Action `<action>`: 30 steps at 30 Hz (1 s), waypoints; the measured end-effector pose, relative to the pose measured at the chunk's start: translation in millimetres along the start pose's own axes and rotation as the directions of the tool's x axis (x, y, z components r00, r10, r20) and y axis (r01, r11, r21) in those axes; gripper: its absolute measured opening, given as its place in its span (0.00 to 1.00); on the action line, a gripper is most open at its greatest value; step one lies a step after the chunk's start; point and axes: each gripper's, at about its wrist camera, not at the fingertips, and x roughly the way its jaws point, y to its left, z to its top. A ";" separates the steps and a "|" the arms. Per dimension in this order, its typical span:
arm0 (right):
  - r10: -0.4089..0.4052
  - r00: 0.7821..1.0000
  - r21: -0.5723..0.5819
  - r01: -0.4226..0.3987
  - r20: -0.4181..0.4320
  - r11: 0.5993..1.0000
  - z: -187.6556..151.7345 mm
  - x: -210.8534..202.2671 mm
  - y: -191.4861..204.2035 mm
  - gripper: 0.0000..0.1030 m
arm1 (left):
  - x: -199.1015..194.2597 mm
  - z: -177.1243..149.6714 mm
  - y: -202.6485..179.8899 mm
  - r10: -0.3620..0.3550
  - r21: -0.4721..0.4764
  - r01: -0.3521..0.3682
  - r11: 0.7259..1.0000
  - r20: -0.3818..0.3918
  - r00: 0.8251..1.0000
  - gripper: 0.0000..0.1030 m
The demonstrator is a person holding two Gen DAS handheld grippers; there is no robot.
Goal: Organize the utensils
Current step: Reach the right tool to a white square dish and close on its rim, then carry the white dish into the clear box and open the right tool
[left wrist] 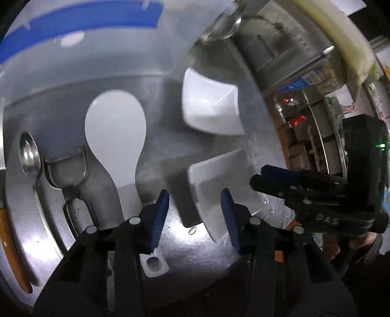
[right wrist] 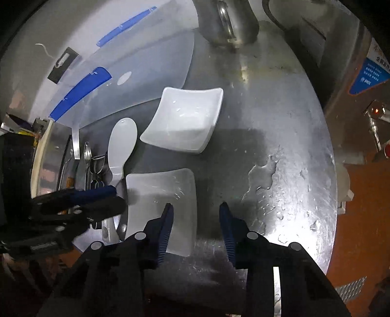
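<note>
The left hand-held gripper [left wrist: 195, 214] hangs low over the wet stainless-steel desk [right wrist: 280, 136], its blue-padded fingers [left wrist: 159, 214] spread wide with nothing between them. The handle end of the white plastic rice paddle [left wrist: 115, 131] lies on the desk just under and beside its left finger; contact cannot be confirmed. The paddle's broad blade points to the far side.

Left of the paddle lie a metal Y-shaped peeler [left wrist: 70, 175] and, further left, a shiny metal spoon [left wrist: 29, 156], both flat on the desk and close together. A wooden-handled item [left wrist: 12, 248] shows at the far left edge; its type is unclear.

The right hand-held gripper [right wrist: 196, 226] is likewise wide open and holds nothing. Its left finger sits over the near edge of the near white square dish [right wrist: 163, 195]; its right finger is over bare desk. A second white square dish [right wrist: 185, 119] rests further away, apart from the first. Behind the utensils stands a translucent plastic storage box with blue clips [right wrist: 136, 61]. Water droplets and a small puddle [right wrist: 263, 170] mark the desk to the right. A metal vessel [right wrist: 229, 22] stands at the far edge.
</note>
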 end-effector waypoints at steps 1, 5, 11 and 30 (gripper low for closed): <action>0.004 1.000 -0.001 -0.004 -0.006 1.000 1.8 1.5 0.2 0.34 | 4.7 1.3 1.4 -0.018 -0.005 0.018 1.000 -0.016 1.000 0.37; 0.005 0.999 -0.010 -0.006 -0.036 1.000 7.7 9.9 6.0 0.29 | 22.1 6.0 -1.8 -0.034 -0.011 0.033 0.999 -0.063 0.997 0.26; -0.011 0.993 0.016 0.013 -0.115 1.000 9.0 30.5 3.7 0.26 | 49.4 9.9 -7.6 -0.014 -0.008 0.013 1.000 -0.132 0.991 0.17; 0.031 0.977 -0.123 -0.005 0.211 0.992 68.4 -92.3 54.0 0.09 | -72.5 71.7 -40.7 -0.063 0.164 0.025 0.986 0.232 0.971 0.06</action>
